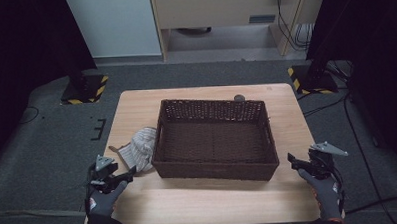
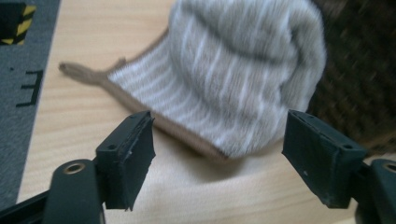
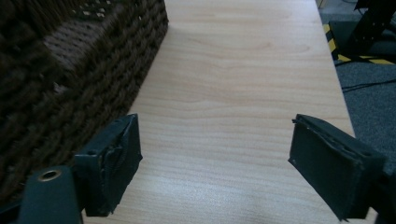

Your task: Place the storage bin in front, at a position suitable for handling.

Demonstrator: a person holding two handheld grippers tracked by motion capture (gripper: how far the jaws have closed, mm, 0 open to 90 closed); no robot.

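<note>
Both grippers gape empty; we steer the left gripper (image 2: 218, 154) squarely onto the sock (image 2: 233, 70) beside the basket (image 1: 215, 136), pinching low.

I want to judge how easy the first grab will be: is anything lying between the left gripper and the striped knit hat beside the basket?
Nothing visible does. The left gripper has its jaws open, facing the striped knit hat, with bare table between them. The hat lies against the left wall of the woven basket.
</note>
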